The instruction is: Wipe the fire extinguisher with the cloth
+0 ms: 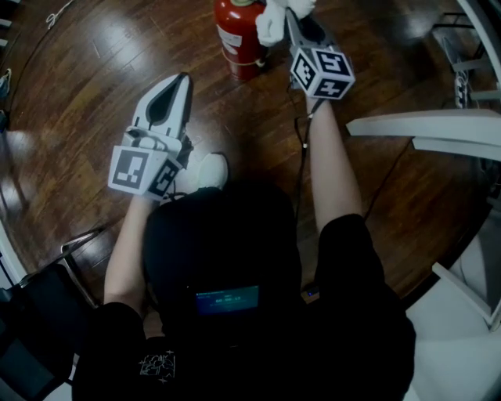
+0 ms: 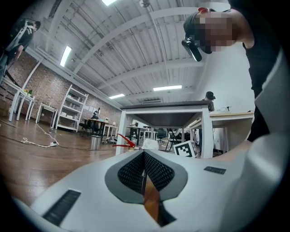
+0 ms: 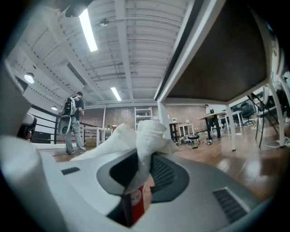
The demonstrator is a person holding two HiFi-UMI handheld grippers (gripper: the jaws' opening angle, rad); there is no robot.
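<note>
A red fire extinguisher [image 1: 239, 37] stands on the wooden floor at the top of the head view. My right gripper [image 1: 291, 17] is shut on a white cloth [image 1: 275, 20], held against the extinguisher's right upper side. In the right gripper view the cloth [image 3: 144, 138] bunches out between the jaws, and a strip of the red extinguisher [image 3: 136, 202] shows in the gap below it. My left gripper [image 1: 184, 78] hangs to the lower left of the extinguisher, apart from it, shut and holding nothing. In the left gripper view the left gripper [image 2: 143, 154] has its pads together.
White tables [image 1: 423, 129] stand at the right. A black cable [image 1: 300, 145] runs over the floor below the extinguisher. A white shoe [image 1: 210, 170] shows near my left gripper. A black chair [image 1: 47, 301] sits at the lower left. A person [image 3: 71, 122] stands far off.
</note>
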